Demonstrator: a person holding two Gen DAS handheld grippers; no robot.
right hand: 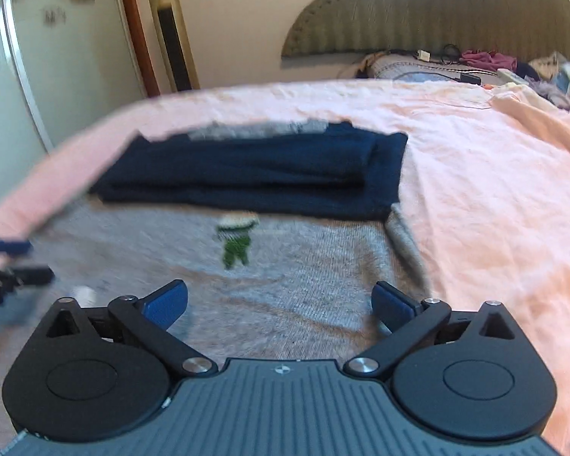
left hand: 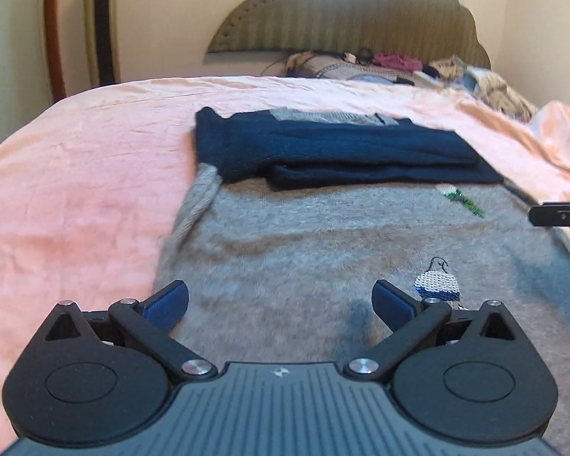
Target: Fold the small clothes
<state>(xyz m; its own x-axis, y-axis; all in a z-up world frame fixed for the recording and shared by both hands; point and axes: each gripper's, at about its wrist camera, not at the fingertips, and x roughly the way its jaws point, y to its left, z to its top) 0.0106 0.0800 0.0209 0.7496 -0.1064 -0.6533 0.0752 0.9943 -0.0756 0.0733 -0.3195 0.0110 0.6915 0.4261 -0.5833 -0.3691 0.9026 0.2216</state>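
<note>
A small grey knit sweater (left hand: pixel 285 250) with navy sleeves (left hand: pixel 334 152) folded across its upper part lies flat on the pink bed sheet (left hand: pixel 76 190). It carries small knitted figures (left hand: pixel 437 281). My left gripper (left hand: pixel 279 302) is open and empty, just above the sweater's near part. In the right wrist view the same sweater (right hand: pixel 285 277) and navy sleeves (right hand: pixel 254 174) show, with a green figure (right hand: pixel 235 243). My right gripper (right hand: pixel 279 302) is open and empty over the sweater's near right part. The right gripper's tip (left hand: pixel 558 214) shows at the left wrist view's right edge.
A padded headboard (left hand: pixel 361 15) stands at the back, with a pile of clothes and pillows (left hand: pixel 399 68) below it. A tall gold stand (left hand: pixel 100 22) and a wooden frame (left hand: pixel 53 30) are at the left wall. The left gripper (right hand: pixel 7 266) shows blurred at the left.
</note>
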